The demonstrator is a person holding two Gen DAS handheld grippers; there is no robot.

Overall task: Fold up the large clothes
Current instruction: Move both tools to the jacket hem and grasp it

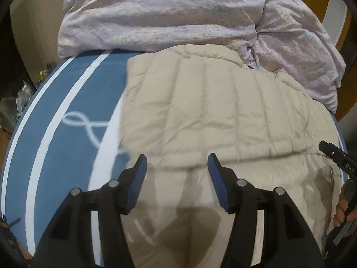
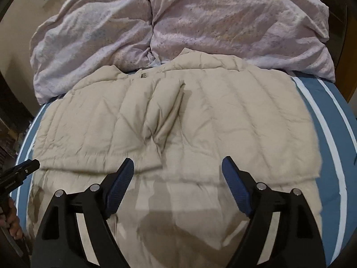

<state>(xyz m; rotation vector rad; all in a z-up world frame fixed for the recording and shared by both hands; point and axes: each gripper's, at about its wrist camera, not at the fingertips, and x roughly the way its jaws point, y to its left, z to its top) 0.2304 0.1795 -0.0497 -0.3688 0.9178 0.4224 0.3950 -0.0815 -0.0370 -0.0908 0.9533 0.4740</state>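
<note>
Beige quilted jacket [image 2: 200, 116], folded, flat on bed

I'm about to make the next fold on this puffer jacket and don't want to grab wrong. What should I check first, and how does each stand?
1. Left gripper empty, jaws apart: ok.
2. Right gripper empty, jaws apart: ok.
3. Beige puffer jacket lying on the blue bedspread: ok.
4. Jacket smooth: not ok, a ridge is bunched at its middle.
5. Jacket clear of the lilac duvet: not ok, collar reaches it.
6. Sleeves tucked in: cannot tell.
</note>
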